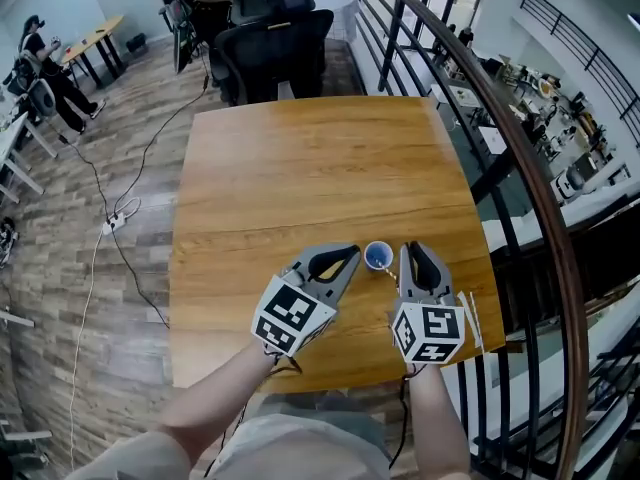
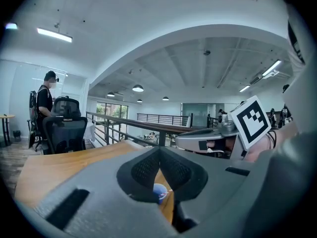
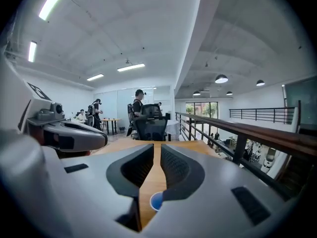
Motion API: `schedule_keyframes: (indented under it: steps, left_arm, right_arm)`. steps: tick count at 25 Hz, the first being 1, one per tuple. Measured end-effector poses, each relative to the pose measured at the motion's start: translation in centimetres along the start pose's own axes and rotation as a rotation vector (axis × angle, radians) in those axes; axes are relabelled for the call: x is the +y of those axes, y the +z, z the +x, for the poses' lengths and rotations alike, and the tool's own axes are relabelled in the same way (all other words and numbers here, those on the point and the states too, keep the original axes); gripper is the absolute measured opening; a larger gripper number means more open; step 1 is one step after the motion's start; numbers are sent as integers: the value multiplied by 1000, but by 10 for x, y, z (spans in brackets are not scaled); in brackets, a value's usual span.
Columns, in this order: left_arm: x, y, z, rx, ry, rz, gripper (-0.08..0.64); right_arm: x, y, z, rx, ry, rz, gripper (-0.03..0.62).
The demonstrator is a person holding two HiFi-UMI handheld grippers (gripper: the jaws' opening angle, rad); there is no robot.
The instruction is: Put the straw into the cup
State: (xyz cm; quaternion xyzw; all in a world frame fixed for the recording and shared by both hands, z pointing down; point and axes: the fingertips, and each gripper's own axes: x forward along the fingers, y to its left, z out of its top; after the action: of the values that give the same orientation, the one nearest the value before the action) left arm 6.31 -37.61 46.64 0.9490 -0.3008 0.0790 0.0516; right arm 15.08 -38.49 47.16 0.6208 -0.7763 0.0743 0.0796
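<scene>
Our left gripper sits over the near part of the tabletop, clenched. In the left gripper view its jaw tips touch and nothing is caught between them. Our right gripper is just beside it, toward the right edge. In the right gripper view its jaws are drawn almost together, with only a thin slit of bare wood showing between them, and it carries nothing either. Each gripper also shows at the side of the other's view, the right one and the left one.

Between the two gripper tips stands the small blue cup, upright on the tabletop near the near edge. We cannot tell whether either gripper touches it. It also shows low between the jaws in both gripper views.

A thin white stick that we take for the straw lies flat on the tabletop close to the right edge, outside our right gripper and apart from the cup.

Beyond the far edge stands a black office chair. A dark railing curves past the right edge. On the wooden floor to the left a cable trails, and a person sits at a far desk.
</scene>
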Motion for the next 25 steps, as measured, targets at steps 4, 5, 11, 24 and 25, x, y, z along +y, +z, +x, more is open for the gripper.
schedule_keyframes:
  steps: [4,5,11,24,25]
  left_arm:
    - [-7,38,-20,-49,7,16,14]
    - [-9,48,-25,-65,13,19,14]
    - [-23,101,-55,-152,30,77,14]
    - [-60,137,-101,-293,78,96,14]
    - [-61,136,-104,-296,90,101,14]
  right_arm:
    - [8,35,-25,-42,13,8,35]
    - [11,43,-32,-57,23,8,35]
    - [31,96,-77,-177,75,-5,34]
    - [45,118,-145,-220,98,-45,34]
    - [45,115,-147,-221,93,-45,34]
